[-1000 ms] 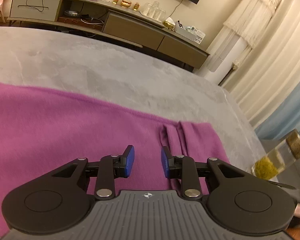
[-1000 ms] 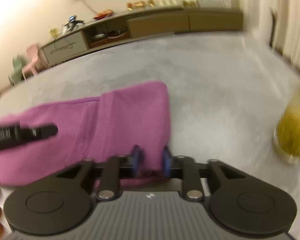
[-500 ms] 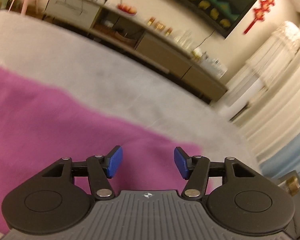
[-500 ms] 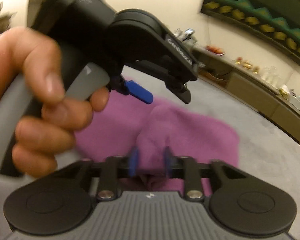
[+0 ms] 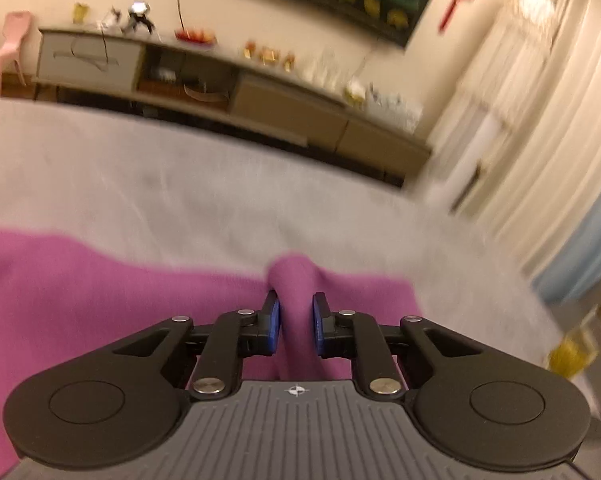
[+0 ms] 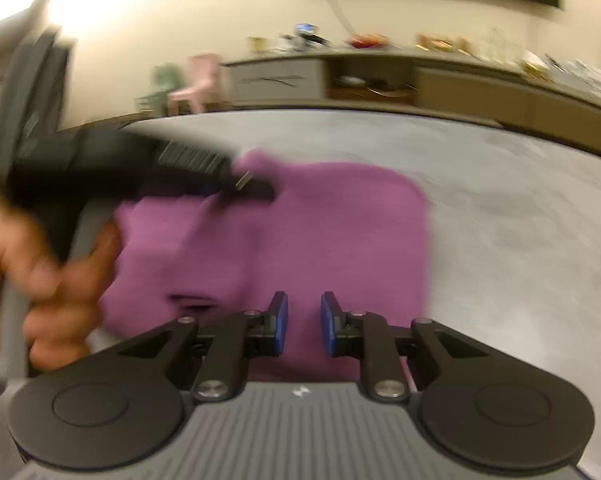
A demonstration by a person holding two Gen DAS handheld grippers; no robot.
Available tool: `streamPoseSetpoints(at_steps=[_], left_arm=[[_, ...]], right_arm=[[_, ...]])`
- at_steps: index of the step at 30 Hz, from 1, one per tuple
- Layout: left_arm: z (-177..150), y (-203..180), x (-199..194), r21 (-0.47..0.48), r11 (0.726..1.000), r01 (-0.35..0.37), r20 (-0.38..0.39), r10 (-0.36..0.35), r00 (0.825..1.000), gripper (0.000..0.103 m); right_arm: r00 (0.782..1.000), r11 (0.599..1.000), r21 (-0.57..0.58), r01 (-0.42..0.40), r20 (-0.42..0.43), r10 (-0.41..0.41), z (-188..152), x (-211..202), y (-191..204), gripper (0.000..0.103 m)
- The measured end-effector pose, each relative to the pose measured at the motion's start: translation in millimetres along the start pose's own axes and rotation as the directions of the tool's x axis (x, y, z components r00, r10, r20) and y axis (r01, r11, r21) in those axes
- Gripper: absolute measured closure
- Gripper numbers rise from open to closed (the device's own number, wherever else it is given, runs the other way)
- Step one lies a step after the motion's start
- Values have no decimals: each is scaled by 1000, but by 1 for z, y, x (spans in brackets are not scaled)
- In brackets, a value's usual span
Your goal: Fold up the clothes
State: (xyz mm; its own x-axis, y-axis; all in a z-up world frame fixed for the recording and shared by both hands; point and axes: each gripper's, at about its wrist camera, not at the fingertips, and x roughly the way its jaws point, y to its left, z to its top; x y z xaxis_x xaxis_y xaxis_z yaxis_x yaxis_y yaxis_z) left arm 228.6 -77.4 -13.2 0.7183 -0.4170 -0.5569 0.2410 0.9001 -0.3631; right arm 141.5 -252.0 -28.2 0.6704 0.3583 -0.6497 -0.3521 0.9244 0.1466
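A purple garment point(image 5: 100, 300) lies spread on the grey table point(image 5: 180, 184). My left gripper point(image 5: 296, 312) sits at its far edge. Its jaws are closing, and a raised ridge of the purple cloth is pinched between the blue pads. In the right wrist view the garment point(image 6: 320, 232) is a flat folded panel with a rounded far corner. My right gripper point(image 6: 304, 316) hovers low over its near part. Its jaws are closing with a gap between the pads, and flat cloth shows beneath them. The left gripper point(image 6: 256, 186), blurred and held by a hand point(image 6: 40, 272), touches the panel's far left corner.
A glass jar with yellow contents point(image 5: 576, 344) stands near the table's right edge. Beyond the table are a long low sideboard point(image 5: 260, 92) with small items on it, a pink chair point(image 5: 8, 48) and pale curtains point(image 5: 540, 120).
The left jaws spread wide and have since closed on a ridge of cloth at the garment's edge. The right gripper swung left; the cloth it pinched now lies flat under its parted pads.
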Motion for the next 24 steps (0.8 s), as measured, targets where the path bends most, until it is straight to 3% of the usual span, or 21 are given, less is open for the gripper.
streamPoseSetpoints(at_steps=[4,7,8,10,12,14,16,21,24], left_arm=[[-5,33,12,-70,995,-66,-105,59,993,82],[-9,33,-19,-84,995,-56,-64,50,997,82],[-11,26,-31,-69,997,-38,-44,35,998,77],[-21,6,-53,-1,1000,17,-25,-17,1000,67],[-35,-19,-57,114,993,40,-54,-34,998,66],[-51,-31,-49,210,978,-9,-91,29,995,66],[-63,-25,-41,229,972,-58,-99,82,992,64],[-65,-22,-53,200,978,-51,-89,70,994,63],[-63,-14,-68,140,990,-18,-91,31,995,64]], right_arm=[[999,999,-36,-17,-50,15,2,12,7,83],[1000,1000,-6,-22,-4,22,8,-6,-4,82],[999,1000,13,-21,28,21,11,-17,-9,83],[998,999,49,-9,68,5,13,-31,-19,82],[999,997,68,35,35,-37,9,-25,-26,82],[997,995,62,71,-29,-70,0,-17,-28,83],[994,995,50,91,-63,-88,-7,-18,-27,86],[989,989,86,122,-93,-114,-6,-16,-36,86],[994,991,71,109,-31,-107,-2,-20,-32,84]])
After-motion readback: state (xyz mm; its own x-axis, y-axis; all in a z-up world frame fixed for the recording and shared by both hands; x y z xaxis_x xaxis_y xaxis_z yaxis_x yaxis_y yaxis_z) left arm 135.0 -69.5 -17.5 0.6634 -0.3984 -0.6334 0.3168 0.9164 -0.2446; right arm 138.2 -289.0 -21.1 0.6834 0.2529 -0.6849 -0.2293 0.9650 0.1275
